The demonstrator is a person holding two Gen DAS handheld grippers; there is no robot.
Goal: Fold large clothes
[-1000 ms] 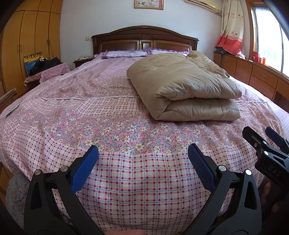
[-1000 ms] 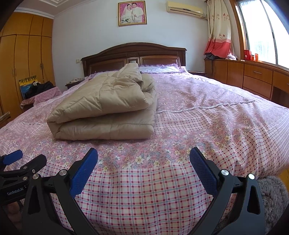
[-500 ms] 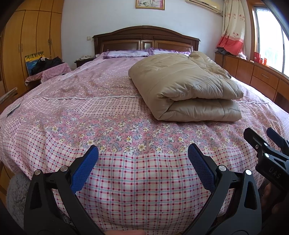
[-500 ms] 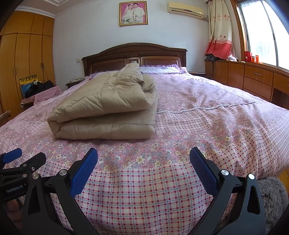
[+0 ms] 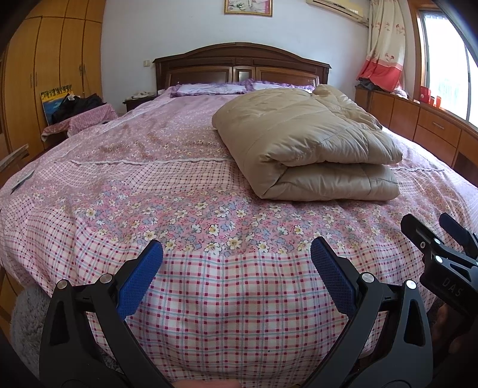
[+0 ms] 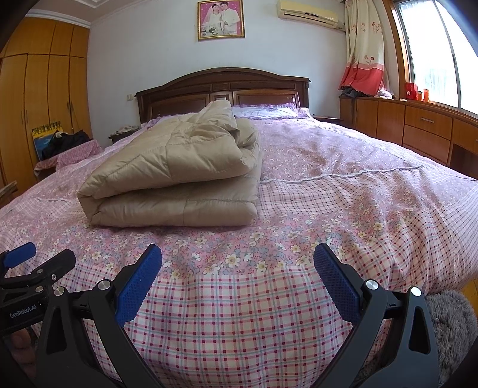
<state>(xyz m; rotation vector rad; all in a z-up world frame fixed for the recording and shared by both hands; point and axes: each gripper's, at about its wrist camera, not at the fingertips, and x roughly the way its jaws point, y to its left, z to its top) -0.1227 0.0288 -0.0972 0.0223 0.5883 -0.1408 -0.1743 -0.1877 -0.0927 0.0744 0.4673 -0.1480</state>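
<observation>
A beige quilted padded garment, folded into a thick stack of layers, lies on a wide bed covered with a pink floral and checked cotton bedspread. It sits on the bedspread's flowered part, past the foot edge and short of the pillows, with its rounded fold facing the foot of the bed. In the right wrist view the same bundle lies left of centre, and a bunched corner rises at its far end toward the dark carved wooden headboard.

The left tool hangs at the foot of the bed with its two black arms spread wide, nothing between them; its blue textured pads stand over the checked edge of the bedspread and well apart from the garment. The right tool is likewise spread wide and empty, also at the foot edge and clear of the garment. Each tool shows at the margin of the other's view: the right tool at the right edge of the left wrist view, the left tool at the lower left of the right wrist view.

Two pale purple pillows lie against the headboard. A framed portrait photograph hangs on the white wall above. Orange wooden wardrobes stand to the left, and low wooden cabinets run beneath the window on the right.
</observation>
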